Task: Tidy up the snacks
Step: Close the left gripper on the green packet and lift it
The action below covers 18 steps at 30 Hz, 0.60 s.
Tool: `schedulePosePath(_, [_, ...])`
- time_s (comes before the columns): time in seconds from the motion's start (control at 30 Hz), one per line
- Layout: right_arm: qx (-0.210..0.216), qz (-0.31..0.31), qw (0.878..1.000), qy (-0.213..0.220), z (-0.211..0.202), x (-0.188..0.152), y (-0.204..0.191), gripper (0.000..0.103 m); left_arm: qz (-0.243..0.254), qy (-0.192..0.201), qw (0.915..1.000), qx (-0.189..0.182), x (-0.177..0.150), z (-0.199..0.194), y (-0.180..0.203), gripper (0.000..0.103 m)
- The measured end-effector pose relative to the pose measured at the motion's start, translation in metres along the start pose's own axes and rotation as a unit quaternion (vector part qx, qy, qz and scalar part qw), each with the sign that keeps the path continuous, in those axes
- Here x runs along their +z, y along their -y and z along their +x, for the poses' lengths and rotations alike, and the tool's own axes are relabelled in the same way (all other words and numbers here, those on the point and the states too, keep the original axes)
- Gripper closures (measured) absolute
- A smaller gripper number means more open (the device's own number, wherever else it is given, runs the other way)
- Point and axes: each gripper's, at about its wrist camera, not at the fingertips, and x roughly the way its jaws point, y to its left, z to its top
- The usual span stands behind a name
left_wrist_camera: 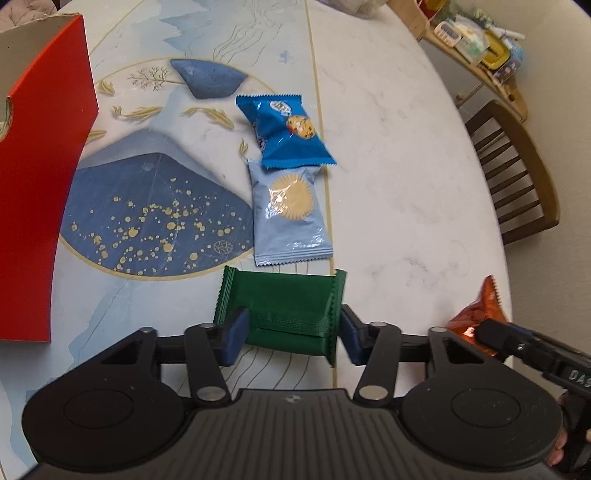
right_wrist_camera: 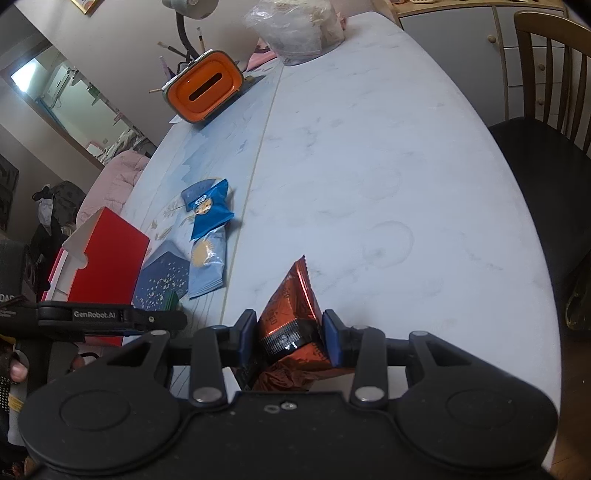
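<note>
Firmly, the left gripper [left_wrist_camera: 291, 334] has its blue pads [left_wrist_camera: 233, 341] pressed against the two sides of a green snack packet [left_wrist_camera: 282, 308], which sits clamped between them just above the table [left_wrist_camera: 399, 155]. Beyond the green packet, nearly touching its far edge, lies a pale blue cookie packet [left_wrist_camera: 290, 212], and a bright blue cookie packet [left_wrist_camera: 286, 131] overlaps that one's far end. To the left of the green packet stands a red box [left_wrist_camera: 40, 199], open at the top, well apart from the wrappers. To the right of the green packet, near the table's edge, the right gripper [right_wrist_camera: 290, 338] squeezes a crumpled orange-brown snack packet [right_wrist_camera: 291, 310] between its own blue pads [right_wrist_camera: 332, 341], the packet's pointed end sticking up and away from the fingers. Seen from the right wrist, an orange container [right_wrist_camera: 205, 92] with a slot and a clear plastic bag [right_wrist_camera: 299, 29] rest far beyond the green packet, and a wooden chair [right_wrist_camera: 546, 122] stands off the table's right side.
</note>
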Motion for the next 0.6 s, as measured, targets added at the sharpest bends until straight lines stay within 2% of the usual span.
schedulePosePath(0.1, [0.0,-0.006,1.0,0.001,0.001,0.0,-0.01,0.066,-0.007,0.005,0.9999,-0.013,0.001,-0.009,-0.003,0.065])
schedulePosePath(0.2, [-0.001,-0.011,1.0,0.004,0.001,0.0,-0.02,0.066,-0.016,0.006,0.9997,-0.017,0.002,-0.018,-0.012,0.068])
schedulePosePath(0.43, [-0.006,-0.021,1.0,0.009,0.003,-0.003,-0.042,0.066,-0.03,0.005,0.9995,0.003,0.003,-0.035,-0.043,0.07])
schedulePosePath(0.6, [-0.009,-0.023,1.0,0.011,0.005,-0.008,-0.057,0.066,-0.032,0.011,0.9994,-0.008,0.003,-0.049,-0.065,0.081])
